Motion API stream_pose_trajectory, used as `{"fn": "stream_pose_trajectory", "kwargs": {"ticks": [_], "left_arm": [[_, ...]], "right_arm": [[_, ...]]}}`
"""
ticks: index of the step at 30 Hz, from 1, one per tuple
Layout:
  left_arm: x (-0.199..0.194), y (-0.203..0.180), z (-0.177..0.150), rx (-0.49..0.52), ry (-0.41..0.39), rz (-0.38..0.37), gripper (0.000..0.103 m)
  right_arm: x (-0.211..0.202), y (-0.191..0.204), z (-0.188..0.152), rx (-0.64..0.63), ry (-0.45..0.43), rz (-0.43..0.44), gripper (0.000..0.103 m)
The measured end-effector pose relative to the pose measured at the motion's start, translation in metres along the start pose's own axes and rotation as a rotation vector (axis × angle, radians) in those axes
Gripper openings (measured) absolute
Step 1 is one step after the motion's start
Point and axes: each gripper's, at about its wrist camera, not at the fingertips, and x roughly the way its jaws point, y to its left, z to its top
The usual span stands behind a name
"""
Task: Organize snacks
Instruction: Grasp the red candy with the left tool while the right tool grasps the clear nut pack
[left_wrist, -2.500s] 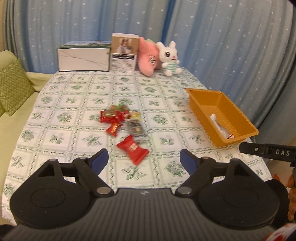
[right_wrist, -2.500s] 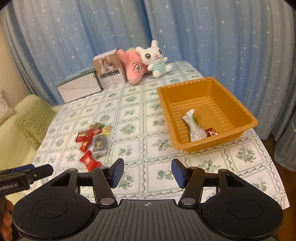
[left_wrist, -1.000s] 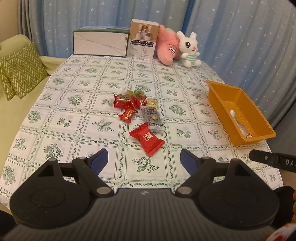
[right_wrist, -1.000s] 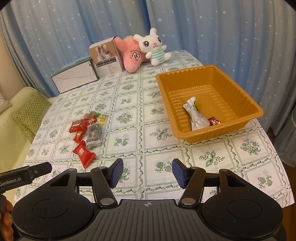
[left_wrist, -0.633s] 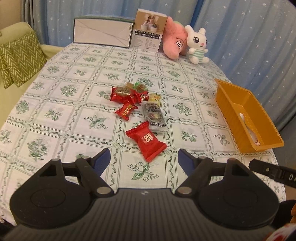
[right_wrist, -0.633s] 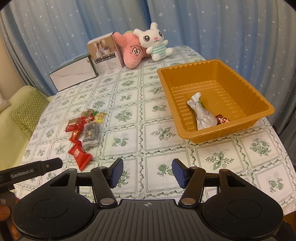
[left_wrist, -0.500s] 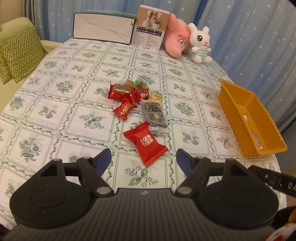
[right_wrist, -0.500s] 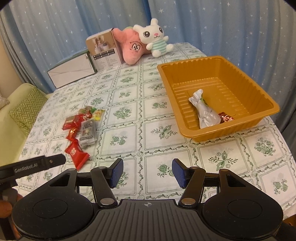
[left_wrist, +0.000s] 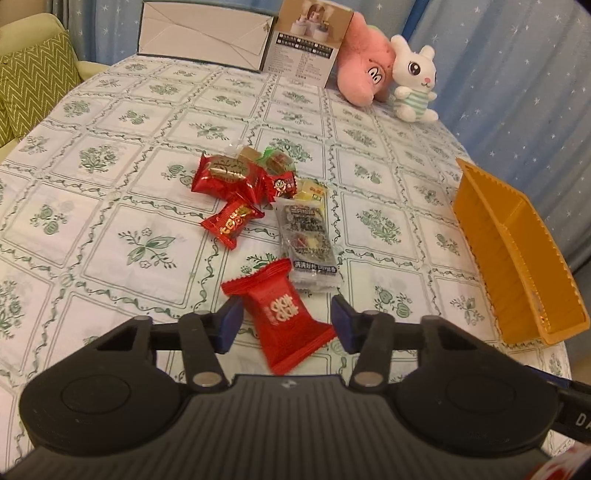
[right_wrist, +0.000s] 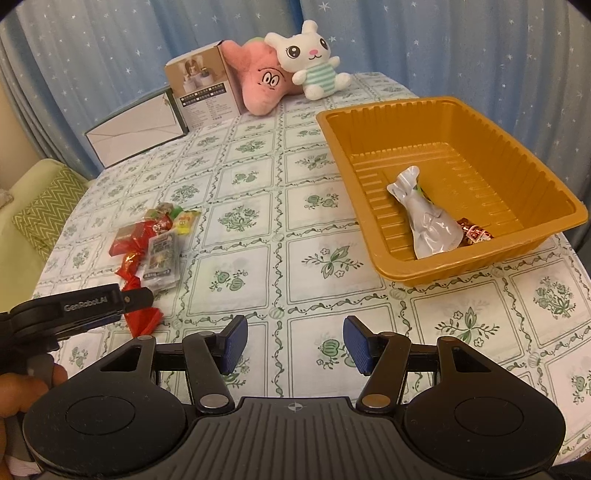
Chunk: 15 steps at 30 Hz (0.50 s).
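Closing in from both sides, the left gripper (left_wrist: 286, 324) has its blue pads either side of a red snack packet (left_wrist: 282, 313) on the tablecloth (left_wrist: 110, 236). The jaws have just been narrowing, but the packet still lies flat between them with a sliver of gap at each pad, so no squeeze yet as far as I can see.

Just beyond that packet sits the rest of the snack pile: a clear wrapped bar with dark print (left_wrist: 308, 242), a small red candy (left_wrist: 232, 219), a bigger red pack (left_wrist: 225, 175), plus a green-topped one (left_wrist: 277, 162) and a yellow one (left_wrist: 312, 190), all bunched together and touching.

Over on the right, the right gripper (right_wrist: 294, 346) hangs above bare cloth with its jaws apart and nothing in them. The orange tray (right_wrist: 532, 162) is ahead and to its right, holding a silvery white pouch (right_wrist: 430, 218) with a small red foil candy (right_wrist: 474, 232) tucked against it near the front wall.

At the far edge of the table: a white box (left_wrist: 205, 35), a printed carton (left_wrist: 308, 44), a pink plush (left_wrist: 364, 74) and a white bunny (left_wrist: 413, 85) leaning side by side.
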Motion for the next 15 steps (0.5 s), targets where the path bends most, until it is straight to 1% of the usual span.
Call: {"fn": "stream_pose_trajectory", "kwargs": {"ticks": [1,5,7,10,12,15], "left_arm": [[0.002,0.001,0.001,-0.004,0.004,0.0,0.041],[0.008,0.004,0.002,0.006,0.018,0.005,0.035],[0.007,0.007,0.002,0.025,0.02,0.01,0.029],[0.007,0.011,0.003,0.057,0.026,0.015,0.026],[0.005,0.013,0.004,0.099,0.028,0.025,0.023],[-0.001,0.017,0.005,0.159,0.026,0.055,0.023]], "right_arm": [[0.001,0.0,0.0,0.001,0.001,0.0,0.058],[0.006,0.001,0.001,0.002,0.007,0.0,0.058],[0.008,0.002,0.001,0.001,0.009,0.0,0.058],[0.012,0.003,0.002,0.001,0.015,0.005,0.058],[0.015,0.006,0.003,-0.005,0.016,0.011,0.058],[0.019,0.015,0.006,-0.015,0.012,0.028,0.058]]}}
